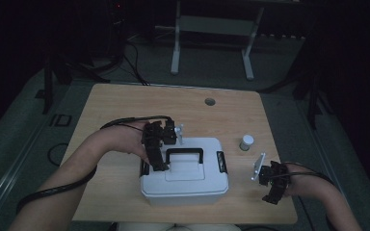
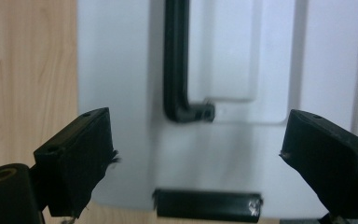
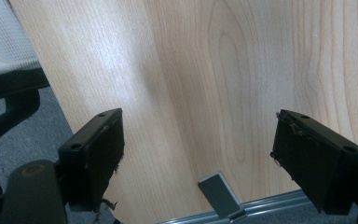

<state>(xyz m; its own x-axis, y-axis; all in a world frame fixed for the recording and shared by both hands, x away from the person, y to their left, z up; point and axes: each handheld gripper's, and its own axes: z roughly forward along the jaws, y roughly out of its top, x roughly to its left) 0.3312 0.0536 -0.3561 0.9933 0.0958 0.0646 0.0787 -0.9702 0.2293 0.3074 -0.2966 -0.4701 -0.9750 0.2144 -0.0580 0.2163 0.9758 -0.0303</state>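
Over the white box (image 1: 185,168), the left gripper (image 2: 193,154) hangs, jaws wide, seemingly lined up on its latch (image 2: 207,204); right gripper (image 1: 272,183) idles aside, jaws wide.

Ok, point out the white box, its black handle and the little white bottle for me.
white box (image 1: 185,185): high view, front part of its lid.
black handle (image 1: 185,151): high view, top bar.
small white bottle (image 1: 246,142): high view, its cap.
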